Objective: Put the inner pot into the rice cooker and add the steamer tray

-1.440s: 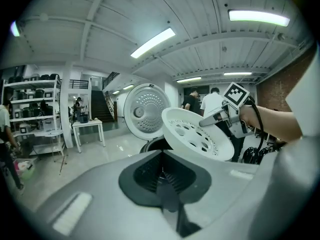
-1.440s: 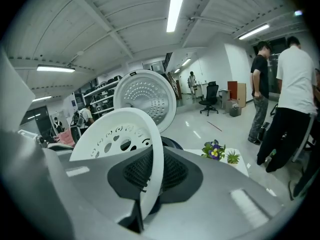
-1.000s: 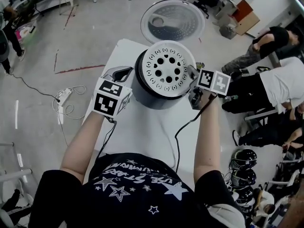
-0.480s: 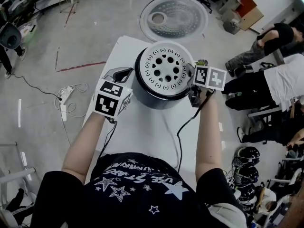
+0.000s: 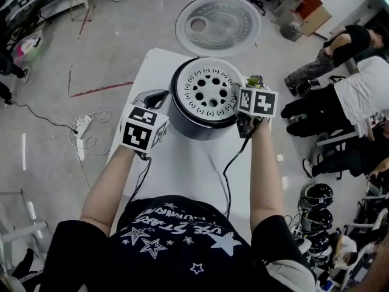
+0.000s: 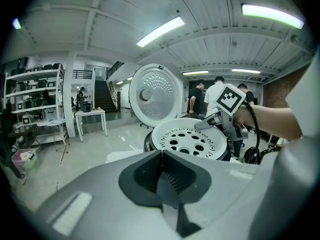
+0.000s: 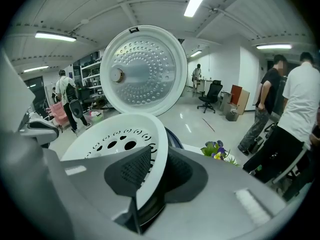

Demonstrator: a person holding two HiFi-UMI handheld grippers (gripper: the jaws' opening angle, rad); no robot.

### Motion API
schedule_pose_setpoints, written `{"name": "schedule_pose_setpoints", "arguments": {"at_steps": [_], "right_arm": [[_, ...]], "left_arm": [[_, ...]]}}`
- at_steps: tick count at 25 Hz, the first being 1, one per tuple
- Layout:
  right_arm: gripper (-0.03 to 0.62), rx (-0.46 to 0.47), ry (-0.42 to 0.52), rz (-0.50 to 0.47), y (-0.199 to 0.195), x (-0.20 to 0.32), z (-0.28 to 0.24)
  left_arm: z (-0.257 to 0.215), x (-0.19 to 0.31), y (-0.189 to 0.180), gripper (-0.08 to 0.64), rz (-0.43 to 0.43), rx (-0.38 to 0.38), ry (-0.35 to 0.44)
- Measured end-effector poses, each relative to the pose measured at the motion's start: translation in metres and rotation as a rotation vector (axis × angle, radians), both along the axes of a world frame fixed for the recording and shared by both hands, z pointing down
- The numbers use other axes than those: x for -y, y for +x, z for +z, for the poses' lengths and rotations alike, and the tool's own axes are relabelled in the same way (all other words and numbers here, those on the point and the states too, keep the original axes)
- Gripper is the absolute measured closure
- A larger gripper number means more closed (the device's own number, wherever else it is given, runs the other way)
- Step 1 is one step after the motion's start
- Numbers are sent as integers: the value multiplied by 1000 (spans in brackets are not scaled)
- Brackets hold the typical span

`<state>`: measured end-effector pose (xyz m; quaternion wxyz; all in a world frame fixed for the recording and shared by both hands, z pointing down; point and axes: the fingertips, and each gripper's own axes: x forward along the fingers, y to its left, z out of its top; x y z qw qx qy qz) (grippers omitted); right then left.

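White is the surface (image 5: 182, 169) that fills the middle of the head view. On its far end stands the dark rice cooker (image 5: 182, 125), its round lid (image 5: 219, 24) thrown open toward the top of the frame. Seated in the cooker's mouth is the steamer tray (image 5: 209, 91), a pale disc full of holes that looks level on the cooker's rim. The inner pot cannot be seen beneath it; since the tray sits flat and low, the pot is most likely already in place. The right gripper (image 7: 152, 169) is at the tray's right edge with the rim between its jaws, which have just been opening and now look slack around the rim rather than pinching it. The left gripper (image 6: 161, 156) hovers at the cooker's left, apart from it, jaws clenched together on nothing. By this reading both steps are as good as done. What is left is to draw the right gripper clear of the tray.
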<state>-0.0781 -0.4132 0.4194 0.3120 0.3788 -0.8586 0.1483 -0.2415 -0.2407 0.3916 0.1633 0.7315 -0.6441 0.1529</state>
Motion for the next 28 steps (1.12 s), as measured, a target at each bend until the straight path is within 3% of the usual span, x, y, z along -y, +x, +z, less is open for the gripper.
{"name": "schedule_pose_setpoints", "arguments": {"at_steps": [5, 10, 21, 28], "right_arm": [[383, 16, 8, -34, -7, -12, 0], [321, 34, 33, 10, 3, -20, -4], [313, 102, 103, 95, 21, -58, -33], [319, 173, 199, 107, 1, -104, -54]], "left_arm": [[0, -3, -2, 550, 13, -4, 5], [1, -12, -1, 550, 27, -9, 6], [-3, -39, 5, 549, 84, -16, 14], [2, -76, -13, 551, 90, -25, 40]]}}
